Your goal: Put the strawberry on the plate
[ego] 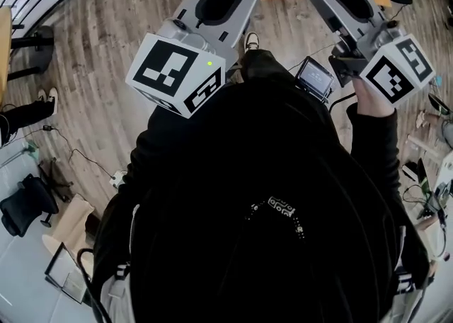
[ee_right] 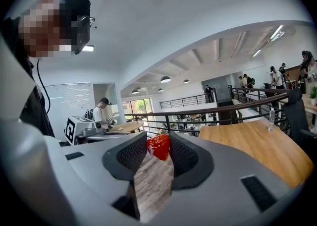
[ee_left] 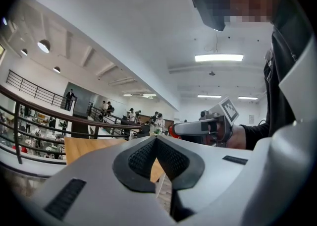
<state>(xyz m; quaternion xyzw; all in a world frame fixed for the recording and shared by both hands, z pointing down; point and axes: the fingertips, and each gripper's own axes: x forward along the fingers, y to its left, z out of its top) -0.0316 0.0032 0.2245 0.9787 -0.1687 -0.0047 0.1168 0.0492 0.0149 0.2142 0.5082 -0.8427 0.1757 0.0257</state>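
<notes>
We count two grippers and one strawberry (ee_right: 159, 148). Our right gripper (ee_right: 158, 141) pinches that strawberry between its jaw tips, held in the air near the wooden tabletop (ee_right: 250, 145). Our left gripper (ee_left: 156, 140) is closed and empty.

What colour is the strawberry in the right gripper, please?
The strawberry is red; see right gripper view.

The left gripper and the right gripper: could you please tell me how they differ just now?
The left gripper has its jaws shut together with nothing between them; the right gripper has its jaws apart, clamped on the red strawberry. In the head view, the hand shows under the right gripper, while the left gripper's hand is hidden. Both are grey and held raised, pointing forward.
</notes>
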